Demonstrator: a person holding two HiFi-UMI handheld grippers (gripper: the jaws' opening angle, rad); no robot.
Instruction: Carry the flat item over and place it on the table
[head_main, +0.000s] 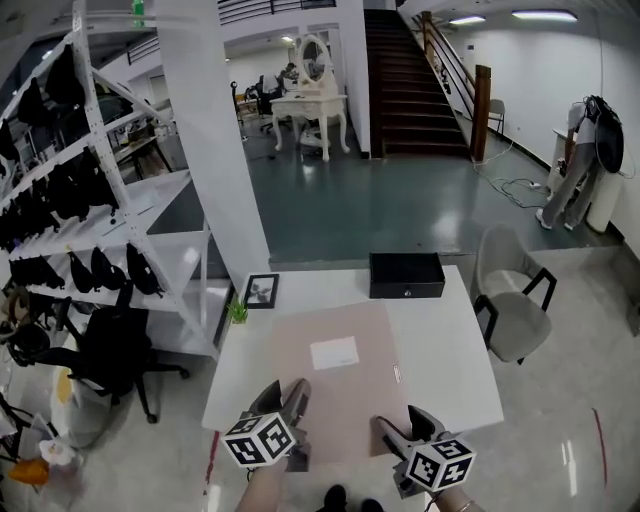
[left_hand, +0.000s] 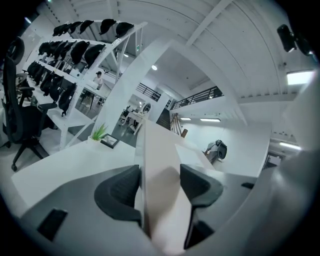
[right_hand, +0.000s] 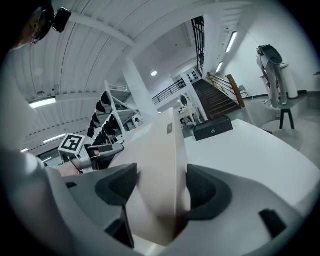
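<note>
A flat beige board (head_main: 340, 385) is spread over the middle of a white table (head_main: 450, 350). Its near edge juts past the table's near edge toward the person, and that edge is gripped in two places.

The left gripper (left_hand: 160, 186) is closed on the near left part. In the left gripper view the board is seen edge-on, with a dark pad (left_hand: 120, 189) pressed against each face. The right gripper (right_hand: 160, 189) is clamped in the same way on the near right part, with only the board's thickness between the jaws. Each marker cube is turned up toward the head camera. Whether the board is resting on the tabletop or is held just above it cannot be told.

A white label (head_main: 334, 352) is stuck to the board's upper face, near the middle. A black box (head_main: 406, 275) is set at the table's far side, just beyond the board's far right corner. A framed picture (head_main: 261, 291) is laid at the far left corner of the table, and a small green plant (head_main: 238, 311) is placed just beside it.

A pale chair (head_main: 510, 300) is drawn up at the table's right side. A black office chair (head_main: 115, 345) is seen to the left, in front of a white shelf (head_main: 150, 200) hung with black items. A white pillar (head_main: 215, 130) is seen behind the table. Farther back are a dark staircase (head_main: 410, 80) and a white dresser (head_main: 310, 100) topped with an oval mirror. A person (head_main: 572, 170) is seen at the far right, by the wall.
</note>
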